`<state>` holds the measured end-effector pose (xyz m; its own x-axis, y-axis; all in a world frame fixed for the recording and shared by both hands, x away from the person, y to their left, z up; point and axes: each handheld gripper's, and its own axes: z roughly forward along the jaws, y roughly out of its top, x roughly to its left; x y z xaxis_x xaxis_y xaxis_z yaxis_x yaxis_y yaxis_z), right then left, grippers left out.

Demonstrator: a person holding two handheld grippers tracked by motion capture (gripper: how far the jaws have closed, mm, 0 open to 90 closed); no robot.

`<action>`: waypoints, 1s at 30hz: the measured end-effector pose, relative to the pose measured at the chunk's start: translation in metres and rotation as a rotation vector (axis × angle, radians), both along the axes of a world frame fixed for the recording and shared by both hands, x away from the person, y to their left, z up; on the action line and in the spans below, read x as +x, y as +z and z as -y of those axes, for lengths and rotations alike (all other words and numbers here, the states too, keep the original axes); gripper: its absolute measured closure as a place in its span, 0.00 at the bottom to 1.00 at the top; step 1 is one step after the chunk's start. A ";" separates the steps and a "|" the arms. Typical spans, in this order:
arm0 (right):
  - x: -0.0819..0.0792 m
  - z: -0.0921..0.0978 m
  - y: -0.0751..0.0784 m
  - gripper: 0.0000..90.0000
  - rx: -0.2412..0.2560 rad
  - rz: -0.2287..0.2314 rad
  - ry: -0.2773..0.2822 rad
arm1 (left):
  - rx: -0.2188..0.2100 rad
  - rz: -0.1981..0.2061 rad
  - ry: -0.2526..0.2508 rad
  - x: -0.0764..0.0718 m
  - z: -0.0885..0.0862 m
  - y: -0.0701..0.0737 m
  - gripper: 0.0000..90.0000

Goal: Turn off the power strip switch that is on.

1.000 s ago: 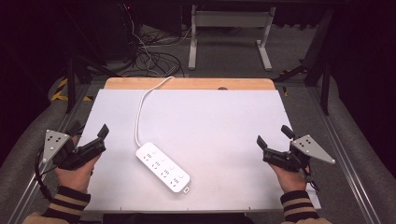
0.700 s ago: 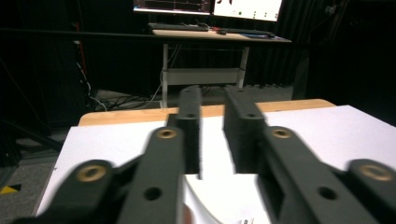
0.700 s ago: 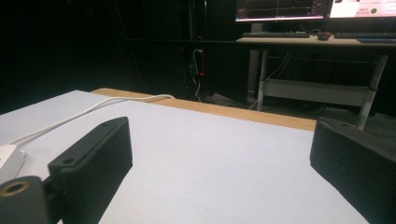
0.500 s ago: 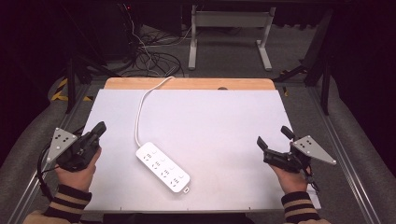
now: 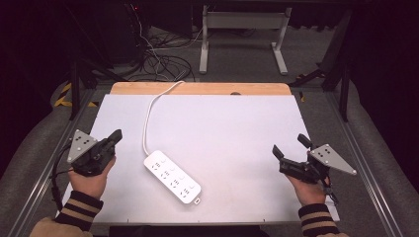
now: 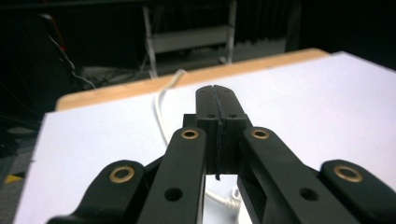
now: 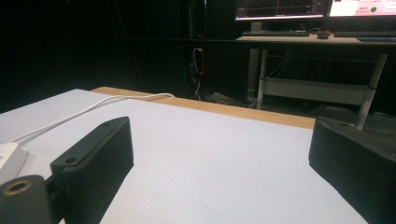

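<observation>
A white power strip (image 5: 172, 177) lies slantwise near the front middle of the white table top (image 5: 232, 128). Its white cable (image 5: 146, 122) runs back over the far wooden edge; the cable (image 6: 161, 114) also passes beyond my left jaws, and in the right gripper view the cable (image 7: 84, 112) crosses the far left. My left gripper (image 5: 116, 136) hovers at the table's left edge, jaws pressed together with nothing between them (image 6: 216, 93). My right gripper (image 5: 290, 147) is held at the right edge, jaws wide apart and empty (image 7: 219, 154).
Past the table's far wooden edge (image 5: 197, 89) stand a metal desk frame (image 5: 242, 34) and tangled floor cables (image 5: 158, 61). Monitors (image 7: 317, 9) glow on a desk in the right gripper view. Grey padded rails (image 5: 29, 148) flank the table.
My left gripper has gone from open to shut and shifted slightly to the right and farther in. The right gripper and the power strip have stayed put.
</observation>
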<state>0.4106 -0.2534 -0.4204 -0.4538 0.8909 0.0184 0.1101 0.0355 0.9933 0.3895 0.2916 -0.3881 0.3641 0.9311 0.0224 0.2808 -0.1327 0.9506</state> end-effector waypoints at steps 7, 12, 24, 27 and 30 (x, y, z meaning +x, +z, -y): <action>0.000 0.000 0.000 0.08 -0.004 -0.004 0.000 | 0.076 -0.124 -0.132 0.014 0.030 -0.013 1.00; 0.000 0.001 -0.001 0.08 -0.004 -0.005 -0.003 | 0.142 -0.216 -0.192 0.026 0.044 -0.025 1.00; -0.002 0.001 -0.001 0.08 -0.006 -0.009 -0.002 | 0.238 -0.398 -0.284 0.050 0.075 -0.051 1.00; -0.002 0.001 -0.001 0.08 -0.012 -0.012 -0.003 | 0.252 -0.426 -0.282 0.052 0.076 -0.056 1.00; -0.002 0.001 -0.001 0.09 -0.005 -0.012 -0.001 | 0.257 -0.431 -0.284 0.053 0.077 -0.058 0.99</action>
<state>0.4085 -0.2547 -0.4211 -0.4529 0.8913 0.0190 0.1219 0.0407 0.9917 0.4426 0.2146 -0.4460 0.6253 0.7799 0.0289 0.5554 -0.4707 0.6855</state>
